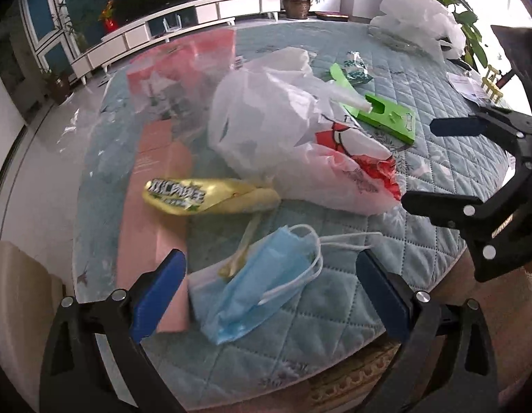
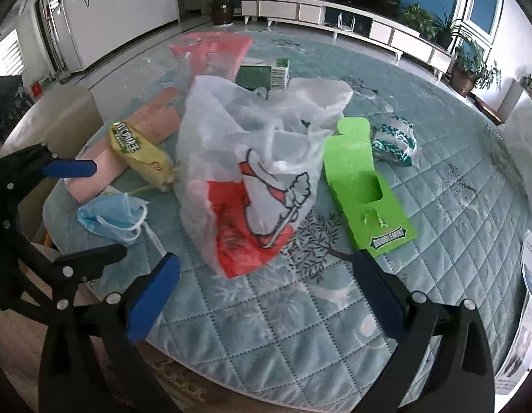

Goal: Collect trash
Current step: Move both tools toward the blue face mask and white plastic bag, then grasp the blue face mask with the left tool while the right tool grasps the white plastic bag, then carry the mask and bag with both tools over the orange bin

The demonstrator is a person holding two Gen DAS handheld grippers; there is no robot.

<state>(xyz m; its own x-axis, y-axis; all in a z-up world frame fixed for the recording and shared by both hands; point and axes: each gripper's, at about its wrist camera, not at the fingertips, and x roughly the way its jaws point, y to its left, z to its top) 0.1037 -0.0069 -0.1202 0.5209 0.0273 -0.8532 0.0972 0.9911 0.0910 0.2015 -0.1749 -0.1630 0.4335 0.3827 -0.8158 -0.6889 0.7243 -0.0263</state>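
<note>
Both tongs gaping, left tongs (image 1: 271,287) over the face mask (image 1: 262,275): soft, featherlight, floppy; pinch its bunched middle, not the loops.

left gripper (image 1: 271,292): black plastic frame w/ triangular cut-outs, silver round screws at the pivots, 2 flat blue pads (image 1: 159,296) on the finger tips. right gripper (image 2: 266,296): same build, black arms, silver screws, blue pads (image 2: 152,303), matte finish. each also shows in the other cam as a black linkage w/ a blue tip. no cables, skin or sleeves visible.
</note>
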